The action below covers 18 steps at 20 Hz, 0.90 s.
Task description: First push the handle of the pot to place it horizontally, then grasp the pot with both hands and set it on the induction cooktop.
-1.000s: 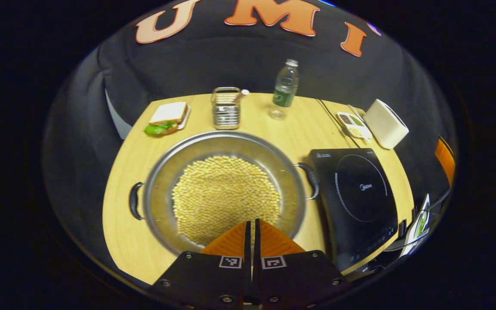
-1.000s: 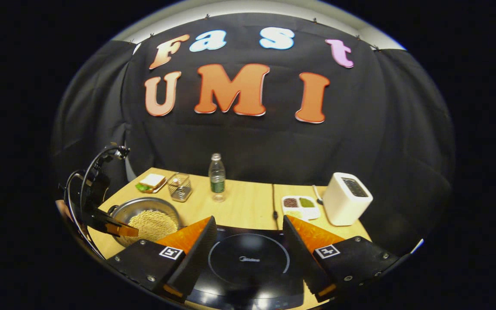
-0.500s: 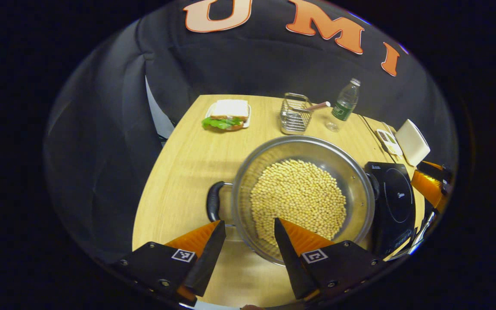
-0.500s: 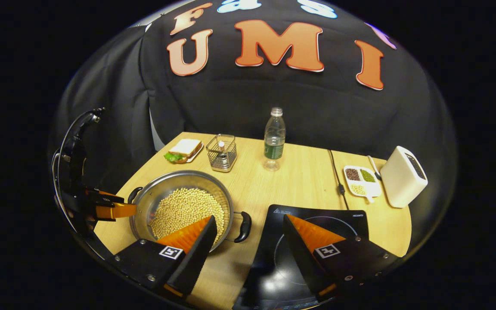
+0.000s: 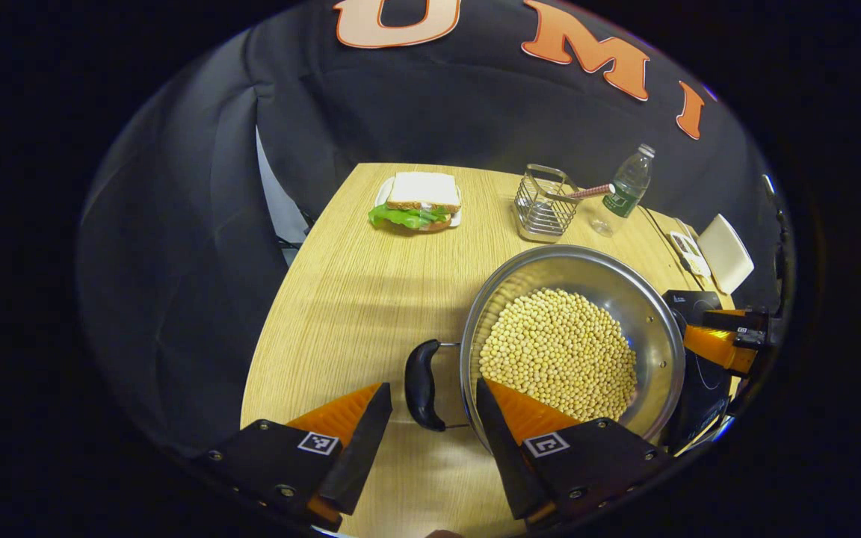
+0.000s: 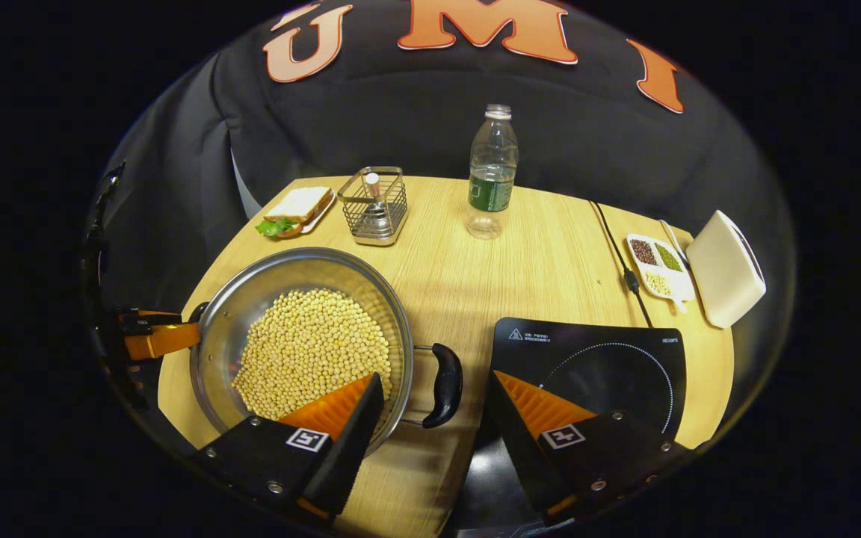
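A steel pot [image 5: 574,255] full of soybeans [image 5: 557,351] stands on the wooden table, its two black handles pointing left and right. In the left gripper view, my left gripper [image 5: 432,388] is open, and the pot's left handle [image 5: 419,385] lies between its fingertips without being touched. In the right gripper view, my right gripper [image 6: 435,381] is open around the pot's right handle [image 6: 447,385], also without contact. The black induction cooktop [image 6: 610,359] lies just right of the pot [image 6: 288,258]. The other hand's left gripper [image 6: 154,340] shows at the pot's far side.
Along the back of the table are a sandwich on a plate [image 6: 294,209], a wire basket [image 6: 377,205], a water bottle [image 6: 490,175], a divided dish of grains [image 6: 655,265] and a white toaster [image 6: 726,269]. A cable [image 6: 613,246] runs to the cooktop.
My left gripper went from shut to open and swung left to the pot's left handle. My right gripper, open throughout, dropped and closed in on the right handle.
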Available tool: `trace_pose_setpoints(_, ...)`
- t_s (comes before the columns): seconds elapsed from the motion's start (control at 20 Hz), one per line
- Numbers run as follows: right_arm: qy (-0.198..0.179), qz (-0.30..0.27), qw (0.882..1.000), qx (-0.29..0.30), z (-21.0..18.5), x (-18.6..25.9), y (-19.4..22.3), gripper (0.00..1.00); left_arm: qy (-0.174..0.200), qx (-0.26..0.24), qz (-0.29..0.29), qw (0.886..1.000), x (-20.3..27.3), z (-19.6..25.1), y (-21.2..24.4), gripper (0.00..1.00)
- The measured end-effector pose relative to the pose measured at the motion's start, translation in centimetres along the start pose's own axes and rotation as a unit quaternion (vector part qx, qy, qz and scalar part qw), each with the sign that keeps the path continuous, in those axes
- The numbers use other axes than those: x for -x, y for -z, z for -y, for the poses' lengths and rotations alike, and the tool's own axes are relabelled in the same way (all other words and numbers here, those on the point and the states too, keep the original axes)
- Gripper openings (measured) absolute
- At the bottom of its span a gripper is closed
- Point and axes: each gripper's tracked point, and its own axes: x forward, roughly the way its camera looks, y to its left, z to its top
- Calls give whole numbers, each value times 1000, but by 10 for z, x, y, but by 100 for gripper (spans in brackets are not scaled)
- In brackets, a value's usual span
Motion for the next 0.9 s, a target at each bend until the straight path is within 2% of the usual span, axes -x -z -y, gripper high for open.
trace_pose_setpoints(0.35, 8, -48, 999, -14, -7, -31, 16, 72, 21, 3, -4, 1000, -26, 4, 3, 75)
trace_pose_setpoints(0.5, 11, -59, 998, -20, -7, -38, 20, 69, 41, 14, -12, 999, -34, 10, 8, 75)
trace_pose_setpoints(0.7, 10, -72, 997, -34, -8, -46, 25, 69, 47, 23, -16, 998, -42, 12, 13, 75)
trace_pose_setpoints(0.75, 10, -73, 997, -35, -8, -48, 25, 65, 46, 25, -21, 998, -44, 10, 16, 75)
trace_pose_setpoints(0.8, 9, -74, 997, -36, -8, -49, 26, 69, 43, 28, -23, 998, -48, 9, 18, 75)
trace_pose_setpoints(0.85, 7, -75, 996, -39, -9, -50, 26, 65, 41, 29, -23, 998, -51, 8, 19, 76)
trace_pose_setpoints(0.9, 5, -78, 996, -44, -9, -52, 28, 69, 38, 27, -21, 999, -53, 7, 20, 76)
